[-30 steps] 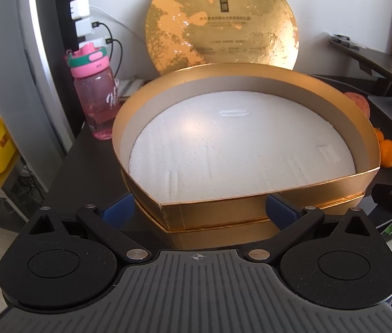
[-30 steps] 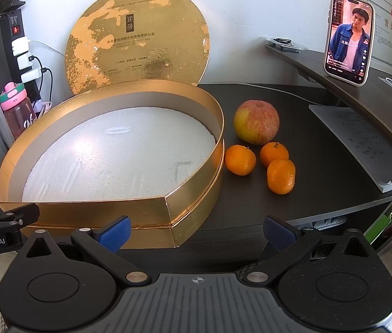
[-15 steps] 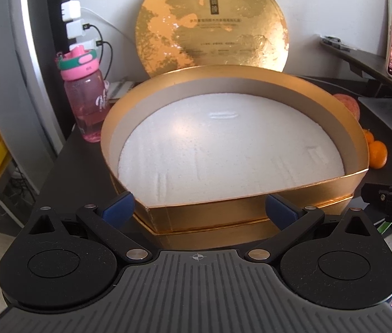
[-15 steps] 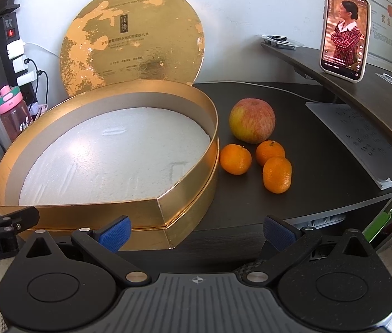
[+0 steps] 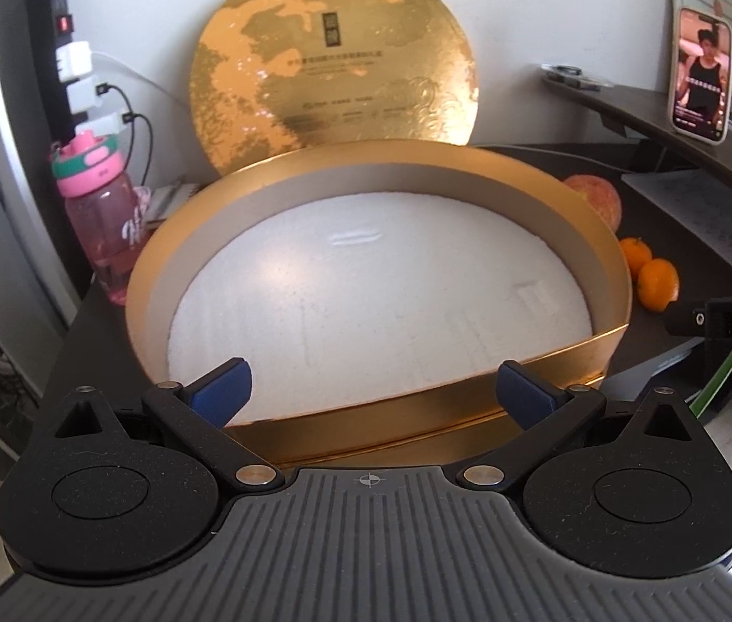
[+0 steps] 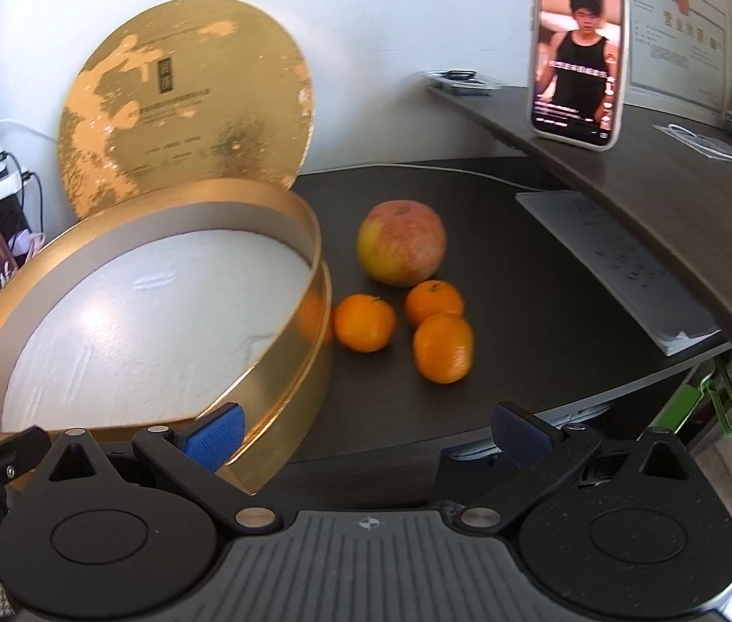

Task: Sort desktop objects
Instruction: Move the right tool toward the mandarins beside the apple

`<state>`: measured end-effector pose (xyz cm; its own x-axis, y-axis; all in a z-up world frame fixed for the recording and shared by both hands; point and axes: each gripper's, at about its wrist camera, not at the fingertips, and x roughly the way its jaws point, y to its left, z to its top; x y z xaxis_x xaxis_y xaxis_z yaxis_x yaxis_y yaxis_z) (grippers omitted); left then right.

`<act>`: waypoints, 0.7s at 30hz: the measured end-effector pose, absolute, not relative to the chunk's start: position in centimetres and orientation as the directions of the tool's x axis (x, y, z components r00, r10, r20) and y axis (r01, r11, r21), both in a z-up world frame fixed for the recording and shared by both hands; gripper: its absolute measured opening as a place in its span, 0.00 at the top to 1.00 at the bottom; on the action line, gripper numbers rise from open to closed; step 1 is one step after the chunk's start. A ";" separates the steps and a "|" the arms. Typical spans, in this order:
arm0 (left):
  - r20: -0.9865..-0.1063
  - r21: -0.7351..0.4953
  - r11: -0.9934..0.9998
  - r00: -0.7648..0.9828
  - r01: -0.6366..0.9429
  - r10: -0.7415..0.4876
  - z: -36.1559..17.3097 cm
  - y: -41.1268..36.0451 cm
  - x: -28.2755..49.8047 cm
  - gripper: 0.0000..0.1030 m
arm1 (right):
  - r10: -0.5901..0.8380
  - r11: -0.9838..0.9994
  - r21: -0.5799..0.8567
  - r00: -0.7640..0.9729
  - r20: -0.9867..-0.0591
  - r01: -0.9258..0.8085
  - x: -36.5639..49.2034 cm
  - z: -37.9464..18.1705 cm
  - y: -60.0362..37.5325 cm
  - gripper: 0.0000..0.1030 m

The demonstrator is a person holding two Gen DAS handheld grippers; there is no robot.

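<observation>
Here both grippers hang at the near edge of the dark counter (image 6: 547,280), and both have the jaws released, with nothing between the blue pads. The left gripper (image 5: 371,389) faces the big round gold box (image 5: 593,280), which stands open on the counter; its floor is a white foam sheet and it holds no fruit. The left pad of this gripper shows in front of the foam and the right pad in front of the near gold wall; I cannot tell if they touch the box. The gold lid (image 5: 334,57) leans upright on the wall behind the box. A pink water bottle (image 5: 99,207) stands just beside the box, on its left.

The right gripper (image 6: 366,427) looks at the fruit, which lies on the counter to the right of the box: a red-yellow apple (image 6: 401,242) at the back and three mandarins (image 6: 441,347) near it in front, one just beside the box wall. A phone (image 6: 577,57) with a lit screen stands on the raised shelf (image 6: 676,181) at the right.
</observation>
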<state>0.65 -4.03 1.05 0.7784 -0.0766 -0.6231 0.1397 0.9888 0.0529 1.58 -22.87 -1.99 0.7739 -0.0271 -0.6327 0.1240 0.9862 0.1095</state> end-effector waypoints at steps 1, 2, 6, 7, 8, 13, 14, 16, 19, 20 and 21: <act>-0.623 0.051 0.988 0.778 0.148 -0.085 1.1 -4.3 0.6 0.00 | -0.031 0.985 0.111 0.774 -0.632 0.131 1.5 -2.0 -23.2 0.00; -0.623 0.047 0.986 0.776 0.158 -0.095 1.1 -4.5 0.6 0.00 | -0.035 0.984 0.113 0.774 -0.632 0.137 1.5 -1.9 -23.6 0.00; -0.632 0.020 0.974 0.757 0.227 -0.164 1.0 -5.7 0.2 0.00 | -0.050 0.979 0.123 0.776 -0.629 0.163 1.3 -1.9 -24.9 0.00; -0.636 0.019 0.969 0.751 0.245 -0.178 1.0 -6.0 0.1 0.00 | -0.048 0.976 0.135 0.777 -0.627 0.169 1.2 -2.0 -25.2 0.00; -0.641 0.019 0.965 0.744 0.262 -0.189 0.8 -6.4 0.0 0.00 | -0.046 0.974 0.146 0.779 -0.625 0.175 1.1 -2.1 -25.4 0.00; -0.661 0.018 0.955 0.720 0.296 -0.211 0.2 -7.5 -0.3 0.00 | -0.006 0.965 0.201 0.782 -0.624 0.167 1.7 -2.8 -26.0 0.00; -0.669 0.010 0.954 0.711 0.300 -0.217 0.0 -7.6 -0.3 0.00 | 0.004 0.965 0.209 0.785 -0.620 0.160 1.6 -2.9 -26.1 0.00; -0.684 -0.010 0.951 0.692 0.309 -0.232 -0.4 -7.8 -0.4 0.00 | 0.022 0.963 0.226 0.791 -0.612 0.148 1.5 -3.0 -26.1 0.00; -0.698 -0.005 0.956 0.684 0.295 -0.214 -0.9 -7.9 -0.6 0.00 | 0.050 0.960 0.248 0.797 -0.602 0.128 1.4 -3.2 -26.1 0.00; -0.702 -0.004 0.957 0.681 0.289 -0.208 -1.0 -7.9 -0.6 0.00 | 0.067 0.959 0.259 0.796 -0.601 0.116 1.3 -3.3 -26.1 0.00; -0.706 -0.004 0.959 0.678 0.284 -0.204 -1.2 -7.9 -0.6 0.00 | 0.083 0.957 0.270 0.795 -0.601 0.104 1.3 -3.4 -26.1 0.00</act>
